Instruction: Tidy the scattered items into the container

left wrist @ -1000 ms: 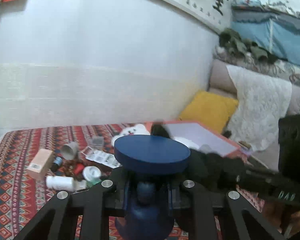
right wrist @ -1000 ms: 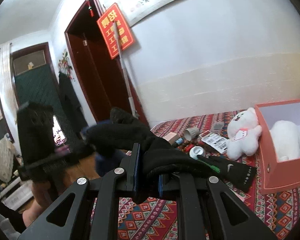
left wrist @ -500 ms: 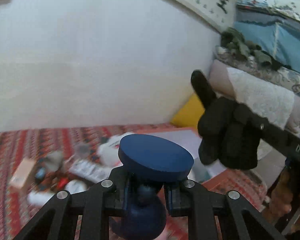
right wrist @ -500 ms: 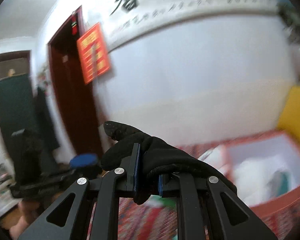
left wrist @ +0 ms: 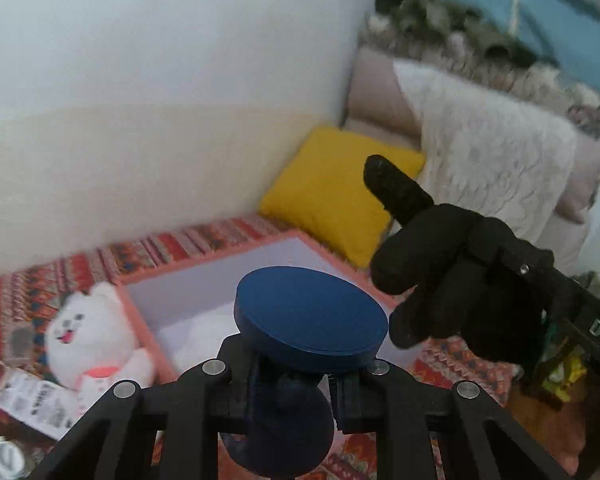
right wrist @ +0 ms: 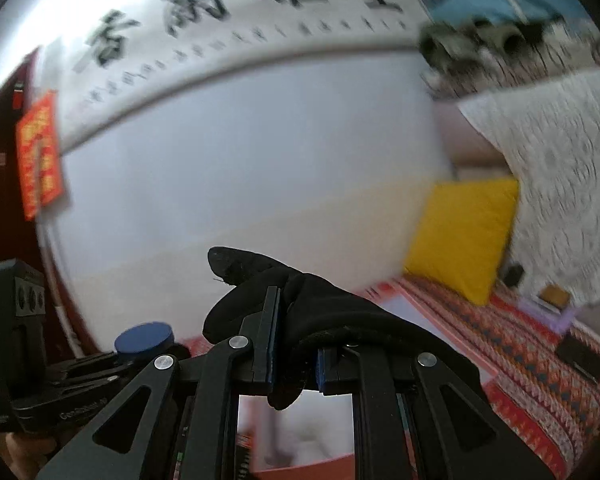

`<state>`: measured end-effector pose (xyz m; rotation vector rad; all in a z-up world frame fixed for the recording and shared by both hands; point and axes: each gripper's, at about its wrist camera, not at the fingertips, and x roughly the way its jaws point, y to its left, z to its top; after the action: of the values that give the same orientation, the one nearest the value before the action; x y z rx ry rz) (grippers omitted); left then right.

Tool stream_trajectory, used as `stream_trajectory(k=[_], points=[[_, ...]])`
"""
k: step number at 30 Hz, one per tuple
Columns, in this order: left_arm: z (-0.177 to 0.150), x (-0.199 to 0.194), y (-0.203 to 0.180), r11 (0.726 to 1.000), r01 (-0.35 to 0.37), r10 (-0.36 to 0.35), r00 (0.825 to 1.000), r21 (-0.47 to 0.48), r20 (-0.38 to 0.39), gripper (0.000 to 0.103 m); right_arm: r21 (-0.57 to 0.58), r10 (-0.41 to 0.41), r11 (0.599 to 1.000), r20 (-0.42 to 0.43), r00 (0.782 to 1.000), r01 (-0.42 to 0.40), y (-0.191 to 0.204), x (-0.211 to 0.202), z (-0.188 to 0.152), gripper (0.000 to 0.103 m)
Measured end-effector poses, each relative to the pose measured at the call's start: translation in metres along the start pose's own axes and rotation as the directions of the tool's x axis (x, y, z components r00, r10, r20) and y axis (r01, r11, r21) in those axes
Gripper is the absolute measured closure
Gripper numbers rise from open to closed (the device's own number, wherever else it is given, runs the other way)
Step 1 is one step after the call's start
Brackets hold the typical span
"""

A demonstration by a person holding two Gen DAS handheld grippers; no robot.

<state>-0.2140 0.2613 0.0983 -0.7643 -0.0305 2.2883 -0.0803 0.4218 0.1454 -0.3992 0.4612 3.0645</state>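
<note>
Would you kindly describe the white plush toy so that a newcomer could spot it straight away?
Find the salmon-pink box on the patterned red cloth near the wall. The white plush toy leans against the outside of the box's left wall. It is the only fluffy thing with a face there; its neighbours are flat printed packets.

The black glove (right wrist: 332, 320) looked like matt knitted cloth, its raised fingertip (left wrist: 380, 172) pilled and rough. The blue object (left wrist: 310, 314) had a smooth, matt plastic-looking top. At nine o'clock of the smooth pink-walled box (left wrist: 140, 324), the white plush toy (left wrist: 88, 340) was fuzzy. The patterned bedcover (right wrist: 520, 344) was woven cloth.
</note>
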Motion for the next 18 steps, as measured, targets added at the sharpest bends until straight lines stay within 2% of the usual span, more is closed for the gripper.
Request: stream_trajectory(k=[1,2,3,4,5,6,7,9,10,14,18], points=[[0.003,0.020,0.001,1.000,-0.011,0.011,0.999,-0.012,-0.042,0.067,0.032,-0.004,0.999,-0.024,1.000,0.005,-0.010,0.015,-0.001,0.088],[0.003,0.043,0.002,0.999,-0.003,-0.002,0.993,-0.036,-0.121,0.058,0.058,0.002,0.998,-0.057,0.998,0.002,-0.018,0.030,-0.004,0.088],[0.002,0.063,0.006,0.997,0.008,-0.023,0.981,-0.078,-0.193,0.042,0.096,0.024,0.995,-0.118,0.993,-0.013,-0.028,0.051,-0.008,0.083],[0.001,0.073,0.008,0.994,0.000,-0.024,0.973,-0.105,-0.229,0.039,0.150,0.057,0.988,-0.190,0.980,-0.029,-0.040,0.073,-0.015,0.076],[0.000,0.076,0.009,0.994,-0.016,-0.011,0.972,-0.110,-0.234,0.039,0.206,0.086,0.978,-0.250,0.964,-0.034,-0.052,0.090,-0.024,0.069],[-0.002,0.073,0.009,0.995,-0.033,0.010,0.976,-0.099,-0.219,0.038,0.273,0.115,0.962,-0.314,0.942,-0.027,-0.065,0.107,-0.034,0.046],[-0.004,0.067,0.010,0.995,-0.041,0.022,0.979,-0.092,-0.201,0.032,0.332,0.133,0.943,-0.364,0.922,-0.005,-0.076,0.118,-0.043,0.036],[-0.007,0.051,0.012,0.995,-0.054,0.039,0.986,-0.085,-0.163,0.026,0.387,0.149,0.922,-0.406,0.902,0.022,-0.088,0.127,-0.052,0.036],[-0.009,0.042,0.014,0.995,-0.059,0.047,0.989,-0.085,-0.143,0.025,0.394,0.160,0.919,-0.404,0.901,0.014,-0.091,0.126,-0.051,0.036],[-0.030,0.001,0.036,0.984,-0.115,0.100,0.988,-0.133,-0.119,0.025,0.377,0.160,0.926,-0.370,0.915,-0.010,-0.084,0.107,-0.044,0.033],[-0.060,-0.042,0.066,0.967,-0.171,0.152,0.982,-0.188,-0.110,0.024,0.296,0.115,0.955,-0.353,0.929,-0.006,-0.053,0.079,-0.034,0.033]])
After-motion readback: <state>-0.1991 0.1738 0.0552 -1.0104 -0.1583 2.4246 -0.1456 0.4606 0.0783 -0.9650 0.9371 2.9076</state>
